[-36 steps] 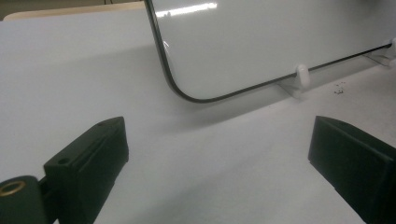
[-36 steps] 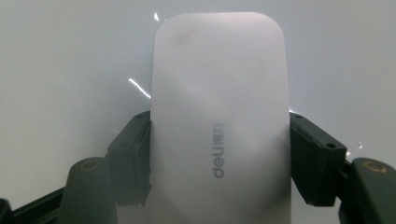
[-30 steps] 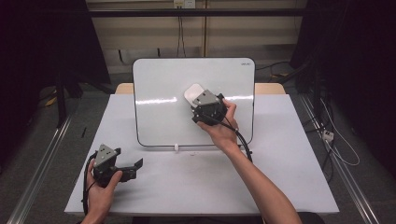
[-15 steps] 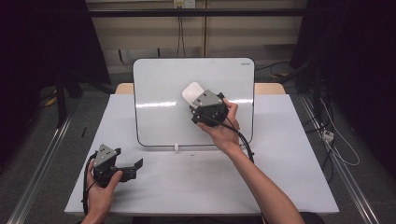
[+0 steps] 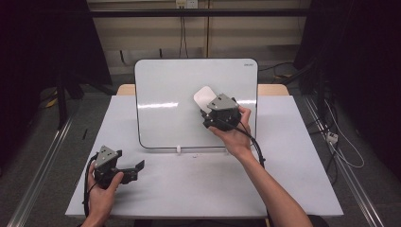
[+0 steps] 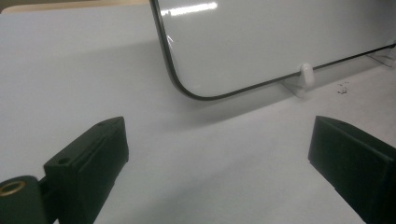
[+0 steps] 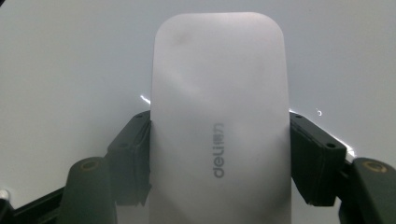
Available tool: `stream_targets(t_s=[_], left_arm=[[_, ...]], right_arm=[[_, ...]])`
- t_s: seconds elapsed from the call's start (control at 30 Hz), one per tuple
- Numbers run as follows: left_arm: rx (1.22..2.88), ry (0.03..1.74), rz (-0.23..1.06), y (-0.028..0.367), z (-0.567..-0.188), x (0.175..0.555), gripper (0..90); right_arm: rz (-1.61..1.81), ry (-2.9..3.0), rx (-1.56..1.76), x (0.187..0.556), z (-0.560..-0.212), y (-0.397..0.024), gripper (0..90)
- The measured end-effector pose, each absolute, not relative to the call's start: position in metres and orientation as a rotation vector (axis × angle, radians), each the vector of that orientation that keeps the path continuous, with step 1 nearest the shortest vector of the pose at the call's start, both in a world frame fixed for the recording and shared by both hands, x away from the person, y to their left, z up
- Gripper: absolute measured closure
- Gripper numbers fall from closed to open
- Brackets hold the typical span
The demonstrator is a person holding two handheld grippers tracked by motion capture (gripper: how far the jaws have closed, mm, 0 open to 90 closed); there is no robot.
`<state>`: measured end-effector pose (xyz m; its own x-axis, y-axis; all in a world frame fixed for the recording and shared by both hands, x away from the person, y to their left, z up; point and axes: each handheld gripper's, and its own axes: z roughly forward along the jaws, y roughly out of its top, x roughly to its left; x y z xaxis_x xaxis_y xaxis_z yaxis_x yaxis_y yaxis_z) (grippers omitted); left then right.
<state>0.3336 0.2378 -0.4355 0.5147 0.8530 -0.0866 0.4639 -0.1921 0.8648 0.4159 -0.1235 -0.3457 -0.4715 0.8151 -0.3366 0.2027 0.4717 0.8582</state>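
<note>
At the left of the high view, the left gripper (image 5: 137, 166) rests low on the white table (image 5: 293, 179), near its front edge and well apart from the work; in the left gripper view its two black jaws stand wide apart with nothing but bare tabletop between them, and the lower left corner of the whiteboard (image 6: 280, 42) lies ahead and to the right of them. At centre, the whiteboard (image 5: 165, 118) stands propped and tilted back on the table, held at its lower edge by a small white foot (image 5: 178, 149); its surface appears clean in the part that shows. To the right of centre, the right gripper (image 5: 210, 101) is held up against the board's right half, its jaws closed on the two long flanks of a white eraser (image 5: 204, 98). In the right gripper view the eraser (image 7: 219, 116) runs straight out between the jaws, its long axis in line with them, its rounded far end leading and the board directly behind it; whether its underside presses on the board cannot be told. The right hand (image 5: 234, 135) is plainly the nearer to the board, so any wiping stroke would fall to it, probably sweeping the eraser broadside across the surface, while the left gripper stands idle.
</note>
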Motion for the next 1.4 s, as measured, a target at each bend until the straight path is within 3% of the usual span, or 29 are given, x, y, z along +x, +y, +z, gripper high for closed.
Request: stream_targets(t_s=[1.4], left_arm=[[1.854,1.090,0.514,0.236,-0.437,0.334,5.1]], right_arm=[[1.037,1.860,0.999,0.382,-0.353,-0.191,31.6]])
